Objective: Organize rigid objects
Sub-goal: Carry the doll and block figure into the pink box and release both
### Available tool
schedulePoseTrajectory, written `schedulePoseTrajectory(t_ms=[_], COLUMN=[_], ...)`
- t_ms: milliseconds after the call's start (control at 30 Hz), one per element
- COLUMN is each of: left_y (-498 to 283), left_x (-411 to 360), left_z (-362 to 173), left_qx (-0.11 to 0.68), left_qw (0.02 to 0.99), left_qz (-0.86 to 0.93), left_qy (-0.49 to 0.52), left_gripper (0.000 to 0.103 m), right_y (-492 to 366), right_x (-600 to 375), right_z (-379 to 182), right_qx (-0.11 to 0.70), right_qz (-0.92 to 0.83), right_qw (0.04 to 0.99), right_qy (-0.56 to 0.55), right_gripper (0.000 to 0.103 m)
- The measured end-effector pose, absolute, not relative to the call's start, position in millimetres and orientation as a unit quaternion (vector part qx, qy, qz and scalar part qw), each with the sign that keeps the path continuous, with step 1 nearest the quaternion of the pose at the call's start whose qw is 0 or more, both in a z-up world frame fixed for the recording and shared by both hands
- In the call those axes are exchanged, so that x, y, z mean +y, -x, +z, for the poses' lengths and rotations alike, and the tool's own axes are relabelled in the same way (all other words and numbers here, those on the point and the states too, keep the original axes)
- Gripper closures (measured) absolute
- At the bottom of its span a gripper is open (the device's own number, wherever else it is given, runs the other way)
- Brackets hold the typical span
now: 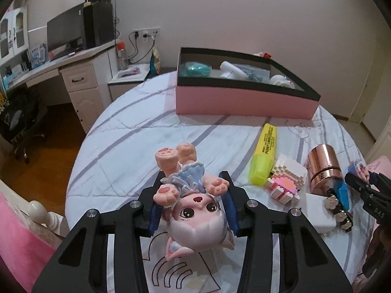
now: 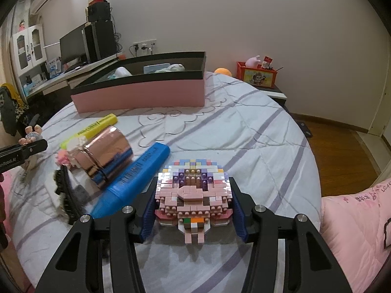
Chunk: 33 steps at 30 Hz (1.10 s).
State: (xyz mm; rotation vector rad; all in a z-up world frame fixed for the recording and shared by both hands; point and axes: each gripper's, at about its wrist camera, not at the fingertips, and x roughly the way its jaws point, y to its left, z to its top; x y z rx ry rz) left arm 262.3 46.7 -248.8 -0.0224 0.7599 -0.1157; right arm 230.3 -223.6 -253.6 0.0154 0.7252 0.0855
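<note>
Right now my left fingers (image 1: pixel 193 204) are closed on the cat-girl figurine (image 1: pixel 195 210), pads at either side of its head just over the bed (image 1: pixel 117 136). It looks like hard, glossy vinyl, light but slick and round, so I judge the thin limbs are the parts to spare. My right fingers (image 2: pixel 193 210) pinch the brick-built model (image 2: pixel 193 190) at its flanks; it seems stiff yet liable to shed pieces if squeezed. Both presumably go in the pink box (image 1: pixel 244 100) ahead
</note>
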Motion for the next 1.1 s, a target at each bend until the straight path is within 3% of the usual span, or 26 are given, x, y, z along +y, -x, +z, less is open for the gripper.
schedulePoseTrajectory(t_ms=[600, 1100], left_y=[-244.4, -274.0], left_x=[22.2, -7.7], left_z=[-193.5, -132.2], left_qx=[0.308, 0.232], left_qw=[0.947, 0.965], left_qz=[-0.093, -0.109], left_qy=[-0.018, -0.060], left_gripper=[0.059, 0.059], right_y=[-239.7, -280.7], right_x=[-195.5, -184.8], right_z=[-188.7, -147.3], right_qx=[0.291, 0.251], right_qz=[0.079, 0.116], right_qw=[0.953, 0.961], right_qy=[0.003, -0.003], right_gripper=[0.050, 0.050])
